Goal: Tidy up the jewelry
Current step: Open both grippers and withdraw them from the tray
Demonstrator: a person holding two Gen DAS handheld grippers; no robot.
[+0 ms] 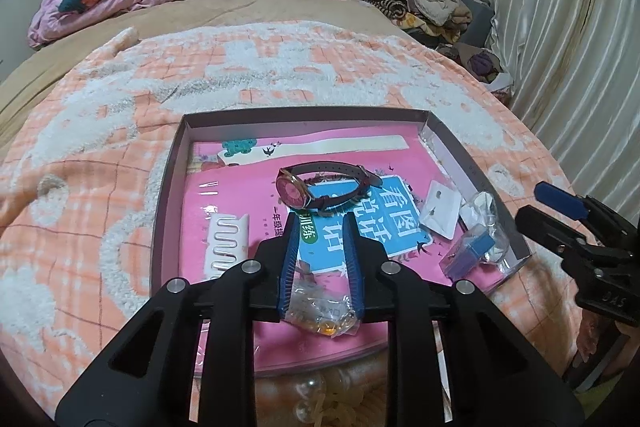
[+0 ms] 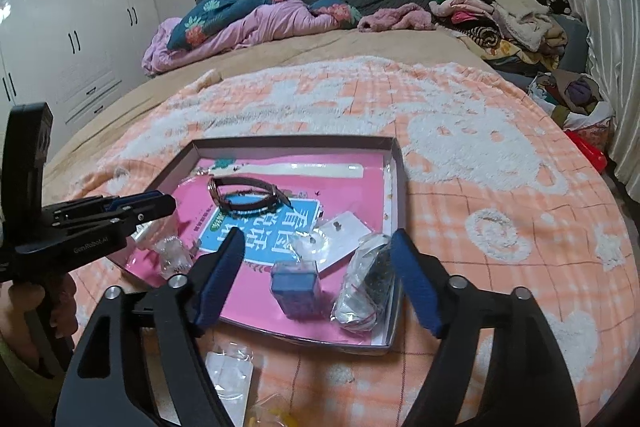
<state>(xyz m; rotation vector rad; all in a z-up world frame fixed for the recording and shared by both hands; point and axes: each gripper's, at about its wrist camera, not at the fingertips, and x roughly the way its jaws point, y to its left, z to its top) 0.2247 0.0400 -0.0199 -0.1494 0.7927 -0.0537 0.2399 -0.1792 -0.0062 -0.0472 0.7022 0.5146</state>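
Observation:
A shallow box tray (image 1: pixel 172 163) (image 2: pixel 394 163) lies on the bed with a pink book in it. On the book lie a dark-strapped watch with a pink face (image 1: pixel 296 189) (image 2: pixel 244 195), a white earring card (image 1: pixel 440 209) (image 2: pixel 344 227), a small blue box (image 1: pixel 476 247) (image 2: pixel 296 283) and a clear bag of dark jewelry (image 2: pixel 366 287). My left gripper (image 1: pixel 320 223) is shut on a small clear bag of beads (image 1: pixel 320 311), held over the tray's near edge. My right gripper (image 2: pixel 318 243) is open and empty above the blue box and the clear bag.
A white comb-like piece (image 1: pixel 226 239) lies at the tray's left side. Pearl beads (image 1: pixel 314 387) lie on the orange-and-white blanket (image 1: pixel 80 187) in front of the tray. Clear bags (image 2: pixel 230 371) lie on the blanket near the right gripper. Clothes are piled at the bed's far right (image 2: pixel 508 15).

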